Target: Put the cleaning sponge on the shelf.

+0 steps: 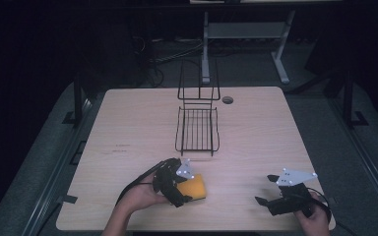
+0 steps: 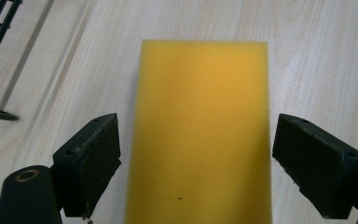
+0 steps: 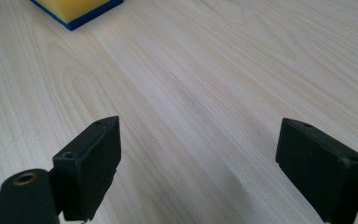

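A yellow sponge (image 1: 195,188) with a blue underside lies flat on the wooden table (image 1: 128,128) near its front edge. My left gripper (image 1: 184,188) hovers over the sponge's left end, open. In the left gripper view the sponge (image 2: 200,130) lies between the two black jaws with a gap on each side. My right gripper (image 1: 266,189) is open at the front right, low over bare wood, with nothing between its jaws. The right gripper view catches a corner of the sponge (image 3: 77,10) at the top left.
A black wire rack (image 1: 197,129) with an upright back stands at the table's middle, behind the sponge. A round cable hole (image 1: 228,100) sits near the far edge. A white desk frame (image 1: 246,34) stands beyond the table.
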`<state>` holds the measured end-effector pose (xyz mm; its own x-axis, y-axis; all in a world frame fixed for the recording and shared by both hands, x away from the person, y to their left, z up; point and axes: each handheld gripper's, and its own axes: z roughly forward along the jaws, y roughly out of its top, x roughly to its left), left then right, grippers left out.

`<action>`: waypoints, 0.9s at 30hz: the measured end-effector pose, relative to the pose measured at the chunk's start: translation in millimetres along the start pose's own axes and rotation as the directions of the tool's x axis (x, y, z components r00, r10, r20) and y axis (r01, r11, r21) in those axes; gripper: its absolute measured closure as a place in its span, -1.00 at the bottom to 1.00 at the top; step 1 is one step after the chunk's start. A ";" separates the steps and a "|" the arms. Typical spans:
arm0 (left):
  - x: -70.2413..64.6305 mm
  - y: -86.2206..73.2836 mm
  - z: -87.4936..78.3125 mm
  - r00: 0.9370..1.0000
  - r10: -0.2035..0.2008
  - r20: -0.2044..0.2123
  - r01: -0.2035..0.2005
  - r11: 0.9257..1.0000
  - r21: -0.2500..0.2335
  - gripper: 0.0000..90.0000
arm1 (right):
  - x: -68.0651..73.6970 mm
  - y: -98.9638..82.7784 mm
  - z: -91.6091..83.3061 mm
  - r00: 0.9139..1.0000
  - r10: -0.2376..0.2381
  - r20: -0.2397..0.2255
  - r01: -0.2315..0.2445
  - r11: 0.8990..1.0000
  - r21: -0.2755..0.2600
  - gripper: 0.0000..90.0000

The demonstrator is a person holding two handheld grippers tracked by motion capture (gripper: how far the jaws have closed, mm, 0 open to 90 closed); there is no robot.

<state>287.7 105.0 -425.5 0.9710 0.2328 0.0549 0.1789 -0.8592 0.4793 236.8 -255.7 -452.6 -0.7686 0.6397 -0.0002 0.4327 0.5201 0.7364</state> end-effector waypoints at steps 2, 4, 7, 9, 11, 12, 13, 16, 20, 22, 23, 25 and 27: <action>0.4 0.2 1.4 1.000 0.001 0.000 -0.001 1.000 0.009 -0.68 | 0.2 0.1 0.1 1.000 0.001 -0.002 -0.001 1.000 -0.001 -0.69; 0.4 0.2 2.2 1.000 -0.002 0.000 0.002 1.000 0.010 -0.68 | 0.2 0.2 0.0 1.000 0.000 -0.001 0.000 1.000 -0.001 -0.69; 0.5 0.7 3.4 1.000 -0.002 0.001 0.002 1.000 0.013 -0.68 | 0.3 0.1 -0.1 1.000 0.000 -0.002 0.000 1.000 -0.001 -0.69; 0.8 0.9 4.3 1.000 -0.001 0.002 0.001 1.000 0.018 -0.68 | 0.2 0.2 -0.1 1.000 0.001 -0.002 -0.001 1.000 -0.001 -0.69; 1.0 0.9 5.8 1.000 -0.001 0.006 0.001 1.000 0.028 -0.68 | 0.3 0.2 -0.2 1.000 0.001 -0.002 -0.001 1.000 -0.001 -0.69; 0.8 0.8 7.2 1.000 -0.010 0.007 0.010 1.000 0.026 -0.68 | 0.4 0.2 -0.3 1.000 0.000 -0.002 0.000 1.000 0.000 -0.69; 1.0 0.9 8.4 1.000 -0.008 0.008 0.008 1.000 0.030 -0.68 | 0.4 0.2 -0.4 1.000 0.000 -0.002 0.000 1.000 0.000 -0.69; 1.6 0.8 10.2 1.000 -0.010 0.015 0.009 0.999 0.034 -0.68 | 0.3 0.2 -0.3 1.000 0.000 -0.002 0.000 1.000 -0.001 -0.69; 2.4 -0.3 13.4 1.000 -0.011 0.022 0.010 0.999 0.042 -0.68 | 0.4 0.2 -0.4 1.000 -0.001 -0.002 0.001 1.000 0.001 -0.69; 2.0 -0.6 14.2 1.000 -0.020 0.024 0.019 0.999 0.040 -0.68 | 0.4 0.2 -0.4 1.000 -0.001 -0.002 0.001 1.000 0.001 -0.69; 2.1 -1.0 15.0 1.000 -0.020 0.024 0.019 0.999 0.042 -0.68 | 0.4 0.2 -0.4 1.000 -0.001 -0.002 0.001 1.000 0.000 -0.69; 2.1 -1.4 15.7 0.999 -0.021 0.025 0.020 0.999 0.044 -0.68 | 0.4 0.2 -0.5 1.000 0.000 -0.002 0.000 1.000 0.000 -0.69; 2.3 -1.7 16.6 0.999 -0.022 0.027 0.020 0.999 0.043 -0.68 | 0.5 0.3 -0.6 1.000 -0.001 -0.002 0.001 1.000 0.001 -0.69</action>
<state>292.3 99.5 -440.8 0.9709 0.2388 0.0207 0.2053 -0.8732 0.4420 236.3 -255.6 -452.0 -0.7697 0.6384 0.0005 0.4327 0.5211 0.7356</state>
